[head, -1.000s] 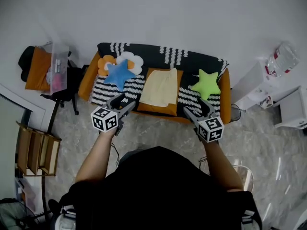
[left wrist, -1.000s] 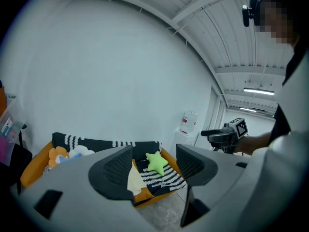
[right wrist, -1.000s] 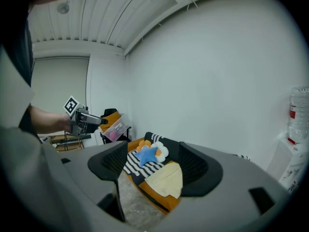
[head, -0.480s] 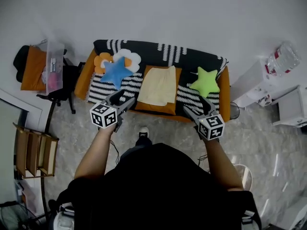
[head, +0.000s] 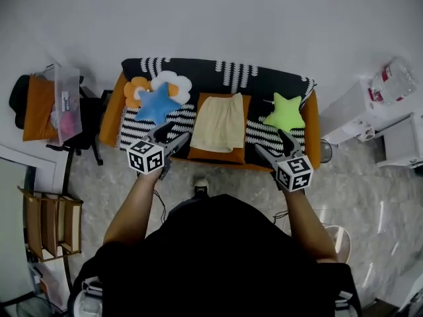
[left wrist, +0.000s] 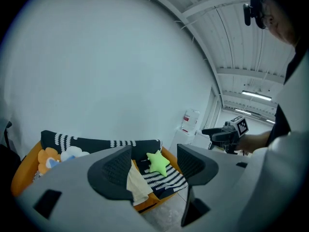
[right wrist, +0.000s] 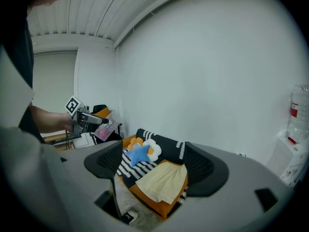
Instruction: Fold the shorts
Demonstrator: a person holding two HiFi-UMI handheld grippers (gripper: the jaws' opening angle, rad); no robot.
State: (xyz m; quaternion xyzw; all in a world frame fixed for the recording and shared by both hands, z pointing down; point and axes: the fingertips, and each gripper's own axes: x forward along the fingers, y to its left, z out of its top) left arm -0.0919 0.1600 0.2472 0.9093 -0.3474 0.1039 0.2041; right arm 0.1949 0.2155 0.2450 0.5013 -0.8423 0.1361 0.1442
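Note:
The pale yellow shorts (head: 218, 121) lie flat on the middle orange seat of the sofa (head: 111, 121), waistband toward the backrest. They also show in the left gripper view as the shorts (left wrist: 136, 186) and in the right gripper view as the shorts (right wrist: 165, 181). My left gripper (head: 173, 136) hovers open in front of the sofa's left half, short of the shorts. My right gripper (head: 271, 144) hangs in front of the right half, its jaws opening with nothing between them. Both left gripper (left wrist: 154, 164) and right gripper (right wrist: 153, 166) point slightly downward at the sofa.
A blue star pillow (head: 155, 104) and a flower pillow (head: 177, 82) lie on the left seat, a green star pillow (head: 284, 113) on the right. A white cabinet (head: 367, 121) with a water bottle (head: 390, 78) stands at the right, a cluttered chair (head: 63, 104) at the left.
Both grippers have moved forward toward the sofa, staying level with each other. A shoe has come into view on the floor. The right jaws stand wider.

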